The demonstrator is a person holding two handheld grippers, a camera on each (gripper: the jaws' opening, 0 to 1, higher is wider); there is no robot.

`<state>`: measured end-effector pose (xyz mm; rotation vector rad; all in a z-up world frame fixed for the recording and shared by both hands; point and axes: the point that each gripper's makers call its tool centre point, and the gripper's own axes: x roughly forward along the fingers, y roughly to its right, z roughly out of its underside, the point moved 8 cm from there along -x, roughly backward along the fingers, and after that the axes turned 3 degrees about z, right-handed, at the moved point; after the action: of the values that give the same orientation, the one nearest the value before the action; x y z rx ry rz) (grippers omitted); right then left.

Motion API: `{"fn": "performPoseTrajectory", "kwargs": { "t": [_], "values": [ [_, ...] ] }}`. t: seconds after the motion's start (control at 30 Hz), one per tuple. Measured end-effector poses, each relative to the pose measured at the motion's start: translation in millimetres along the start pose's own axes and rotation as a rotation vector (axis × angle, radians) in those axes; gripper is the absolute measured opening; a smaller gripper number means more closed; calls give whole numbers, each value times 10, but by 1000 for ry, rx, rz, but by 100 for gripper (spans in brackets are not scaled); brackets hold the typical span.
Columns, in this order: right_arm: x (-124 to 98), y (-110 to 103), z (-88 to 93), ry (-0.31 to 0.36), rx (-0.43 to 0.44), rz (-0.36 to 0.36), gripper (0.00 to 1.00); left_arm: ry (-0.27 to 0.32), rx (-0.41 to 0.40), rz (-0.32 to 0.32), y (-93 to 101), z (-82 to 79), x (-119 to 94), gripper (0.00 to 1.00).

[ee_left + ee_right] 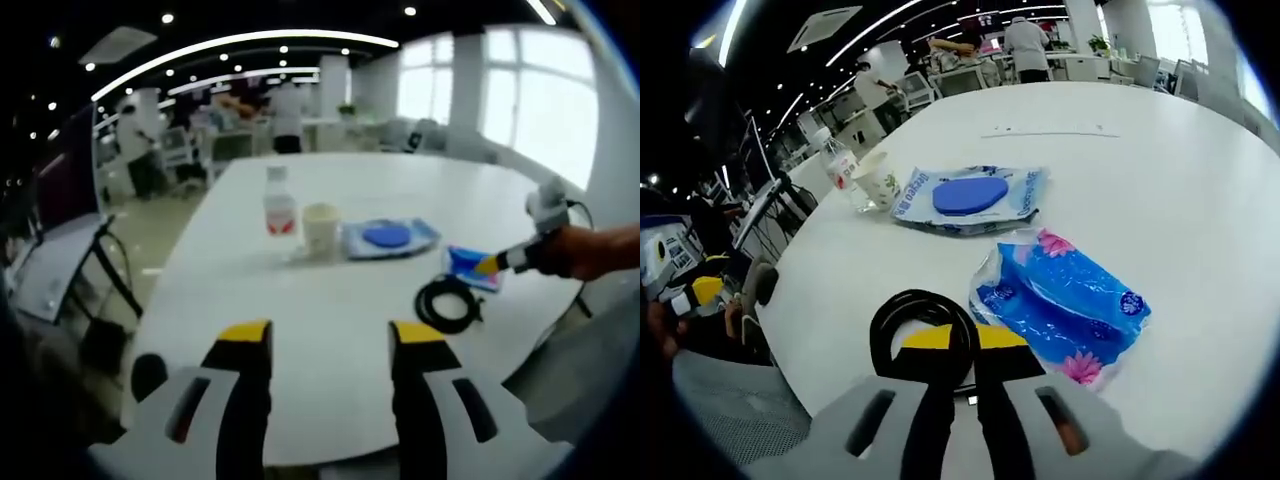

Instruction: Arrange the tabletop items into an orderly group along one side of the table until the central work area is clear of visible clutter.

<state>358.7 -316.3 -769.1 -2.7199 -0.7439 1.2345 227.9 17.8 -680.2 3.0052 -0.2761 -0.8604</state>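
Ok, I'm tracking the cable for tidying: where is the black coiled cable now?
In the right gripper view the black coiled cable lies on the white table just ahead of the right gripper, beside the blue tissue pack.

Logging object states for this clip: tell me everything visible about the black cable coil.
The cable coil is a thin, glossy black cord wound into a round loop of several turns, lying flat on the white table near its edge. The right gripper has its yellow-tipped jaws closed over the coil's near side. A blue flowered packet lies right beside it. In the left gripper view the coil looks the same.
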Motion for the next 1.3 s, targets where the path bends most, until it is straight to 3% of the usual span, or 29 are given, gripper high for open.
{"fn": "performPoseTrajectory", "kwargs": {
  "t": [0.1, 0.27, 0.4, 0.5, 0.67, 0.97, 1.13, 1.23, 1.3],
  "values": [
    [-76, 57, -33, 34, -18, 25, 10, -1, 2, 3, 4, 1, 6, 44],
    [-262, 207, -129, 148, -34, 106, 10, -5, 2, 4, 3, 5, 13, 44],
    [-373, 324, -139, 198, 2, 89, 16, -7, 0, 6, 5, 8, 15, 43],
    [-430, 394, -103, 191, -8, 99, 29, -7, 1, 7, 9, 8, 13, 43],
    [-489, 536, 9, 159, -15, 151, 39, -3, 2, 6, 11, 4, 8, 43],
    [-498, 672, 110, 161, 68, 190, 61, -4, 4, 6, 9, 2, 15, 43],
    [-335, 702, 191, 79, 47, 217, 59, -6, 5, 7, 12, 6, 15, 43],
    [-235, 753, 208, 58, 48, 221, 51, -8, 7, 7, 11, 10, 14, 43],
    [-163, 812, 256, 3, 73, 238, 44, -5, 5, 1, 4, 8, 8, 42]
  ]
}}
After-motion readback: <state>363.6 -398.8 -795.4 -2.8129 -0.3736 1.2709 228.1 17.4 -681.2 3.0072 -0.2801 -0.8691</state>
